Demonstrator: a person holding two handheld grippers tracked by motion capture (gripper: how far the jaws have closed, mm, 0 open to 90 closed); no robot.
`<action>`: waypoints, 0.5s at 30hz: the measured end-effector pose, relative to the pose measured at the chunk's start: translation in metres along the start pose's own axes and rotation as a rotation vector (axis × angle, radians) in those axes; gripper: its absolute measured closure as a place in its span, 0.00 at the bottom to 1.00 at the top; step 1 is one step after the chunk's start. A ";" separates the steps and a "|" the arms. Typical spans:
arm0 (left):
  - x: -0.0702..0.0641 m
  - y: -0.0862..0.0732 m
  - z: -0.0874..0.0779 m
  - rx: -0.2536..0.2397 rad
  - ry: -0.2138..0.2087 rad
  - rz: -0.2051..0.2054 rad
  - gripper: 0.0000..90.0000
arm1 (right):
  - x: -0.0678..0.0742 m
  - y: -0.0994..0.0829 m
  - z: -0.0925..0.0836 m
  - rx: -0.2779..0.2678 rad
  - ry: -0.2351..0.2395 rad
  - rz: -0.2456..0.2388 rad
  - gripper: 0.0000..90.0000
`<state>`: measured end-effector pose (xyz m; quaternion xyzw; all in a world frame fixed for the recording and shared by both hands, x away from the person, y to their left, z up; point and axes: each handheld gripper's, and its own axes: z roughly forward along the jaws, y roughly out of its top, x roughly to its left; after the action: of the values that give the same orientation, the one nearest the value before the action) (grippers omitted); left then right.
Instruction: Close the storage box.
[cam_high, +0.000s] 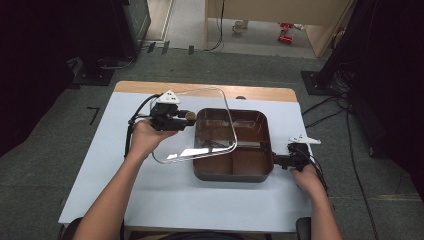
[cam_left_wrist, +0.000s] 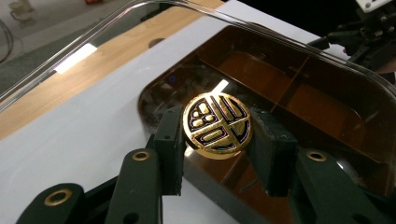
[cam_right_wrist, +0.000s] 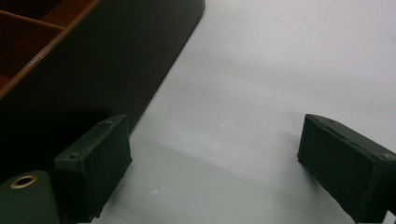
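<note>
Nearest the high camera, the person's left forearm (cam_high: 107, 200) reached up from six o'clock to the left gripper (cam_high: 186, 118), whose jaws were clamped narrowly on the round gold knob (cam_left_wrist: 217, 125) of a clear lid (cam_high: 200, 125). The lid hung tilted above the left half of the dark divided tray (cam_high: 267, 131), which sat at the centre of the white table (cam_high: 100, 170). The grip looked slight to me: the pads met only the knob's rim, so the lid could swing or slip out and knock the tray's edge toward nine o'clock. Across at three o'clock, the right gripper (cam_high: 276, 161) rested just beside the tray's right wall, jaws spread wide on bare table with nothing between them; unbraced, the tray might slide if struck. Glare blurred the lid's far edge, the tray's compartments were too dim to say whether they held anything, and the emblem on the knob was unreadable.
</note>
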<state>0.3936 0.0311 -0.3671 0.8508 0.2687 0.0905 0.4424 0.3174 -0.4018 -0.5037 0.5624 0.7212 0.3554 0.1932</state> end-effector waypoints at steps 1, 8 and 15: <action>-0.004 0.003 0.008 0.009 -0.017 0.008 0.66 | 0.000 0.000 0.000 0.001 0.000 0.001 0.10; -0.014 0.011 0.032 0.030 -0.053 0.032 0.66 | 0.000 0.000 0.000 0.001 0.000 0.001 0.10; -0.026 0.017 0.058 0.053 -0.096 0.057 0.66 | 0.000 0.000 0.000 0.002 0.000 0.001 0.10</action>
<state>0.4005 -0.0315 -0.3853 0.8729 0.2250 0.0551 0.4294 0.3174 -0.4018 -0.5035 0.5630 0.7212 0.3550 0.1923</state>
